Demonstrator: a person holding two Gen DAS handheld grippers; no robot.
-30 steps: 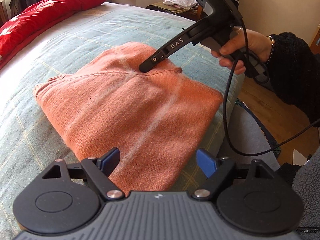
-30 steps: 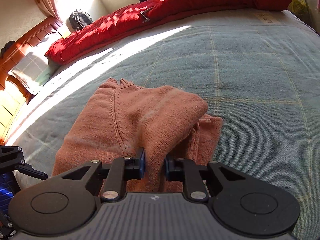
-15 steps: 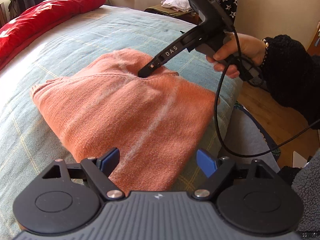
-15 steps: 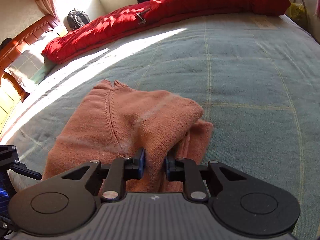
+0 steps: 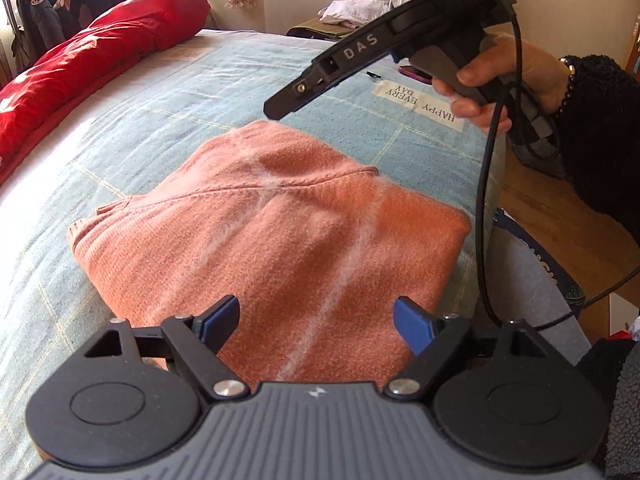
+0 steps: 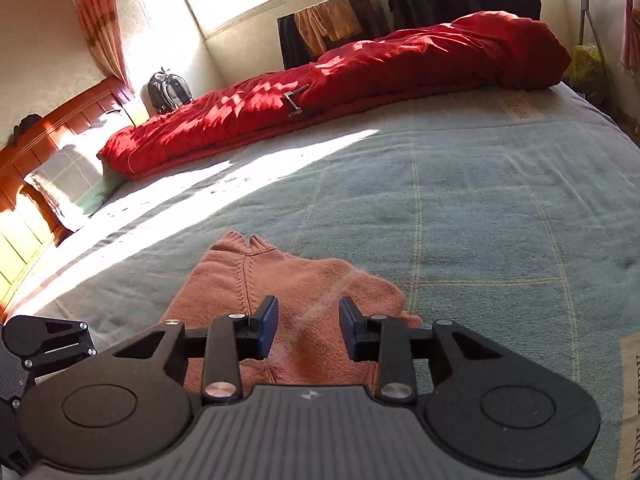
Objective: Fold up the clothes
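A folded salmon-orange knit sweater (image 5: 280, 240) lies flat on the light blue checked bedspread (image 5: 132, 128), near the bed's edge. My left gripper (image 5: 316, 320) is open and empty, its blue pads just above the sweater's near edge. My right gripper (image 6: 308, 328) is open and empty, held in the air above the sweater (image 6: 304, 288). In the left wrist view the right gripper (image 5: 280, 110) hangs above the sweater's far edge, not touching it.
A red quilt (image 6: 340, 80) lies along the far side of the bed, a pillow (image 6: 60, 184) and wooden headboard (image 6: 24, 152) at the left. A phone (image 5: 416, 74) lies on the bedspread. Wooden floor (image 5: 560, 240) lies past the bed's right edge.
My right gripper was shut on the sweater's fabric; it has opened, let go and lifted up and back. The sweater now lies flat. My left gripper has stayed open in place.
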